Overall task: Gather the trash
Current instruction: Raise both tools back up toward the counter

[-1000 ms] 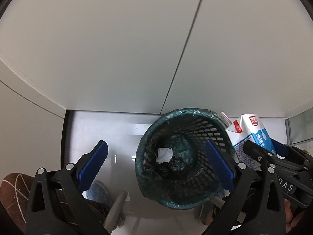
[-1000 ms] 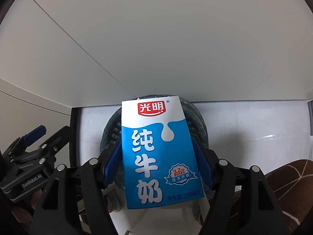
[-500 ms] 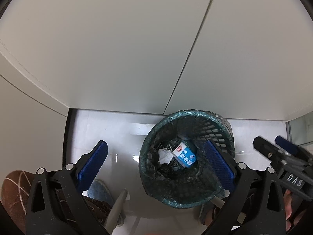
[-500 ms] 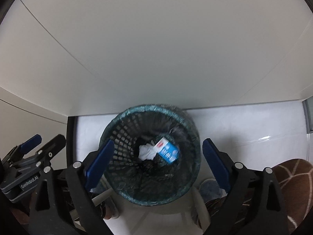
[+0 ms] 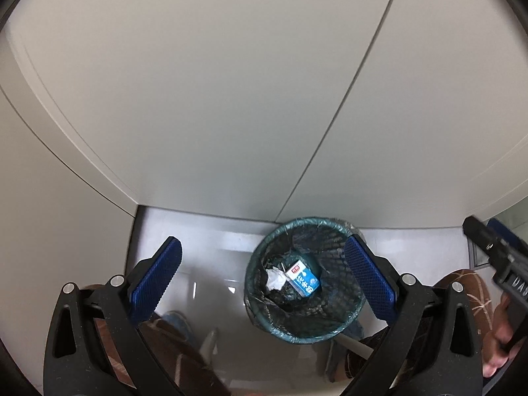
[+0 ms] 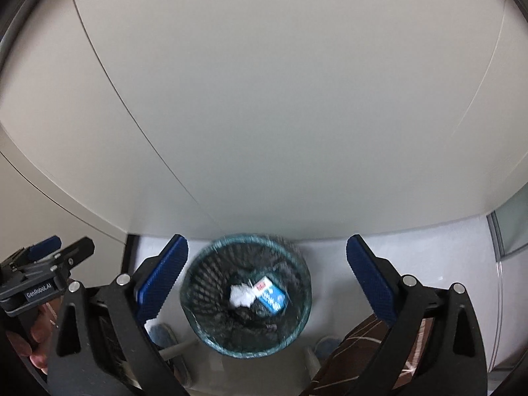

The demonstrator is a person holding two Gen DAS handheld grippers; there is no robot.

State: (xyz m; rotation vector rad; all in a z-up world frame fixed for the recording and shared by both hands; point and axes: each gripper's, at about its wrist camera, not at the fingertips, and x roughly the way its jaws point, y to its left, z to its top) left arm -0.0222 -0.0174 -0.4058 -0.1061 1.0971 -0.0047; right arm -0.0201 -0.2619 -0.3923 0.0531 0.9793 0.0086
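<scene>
A dark mesh trash bin (image 5: pixel 264 313) lined with a green bag stands on the pale floor against the wall. Inside it lie a blue and white milk carton (image 5: pixel 303 279) and a crumpled white tissue (image 5: pixel 275 279). The bin (image 6: pixel 198 313), carton (image 6: pixel 270 295) and tissue (image 6: pixel 241 295) also show in the right wrist view. My left gripper (image 5: pixel 264 280) is open and empty, held above the bin. My right gripper (image 6: pixel 267 280) is open and empty above the bin, and it also shows at the right edge of the left wrist view (image 5: pixel 495 250).
A white panelled wall (image 5: pixel 231 99) rises right behind the bin. Brown patterned slippers (image 5: pixel 468 293) and a blue shoe (image 5: pixel 178 323) are on the floor close to the bin. A glass panel edge (image 6: pixel 508 231) is at the right.
One second ago my right gripper was shut on the milk carton over the bin. It opened, the carton dropped into the bin, and both grippers have risen higher.
</scene>
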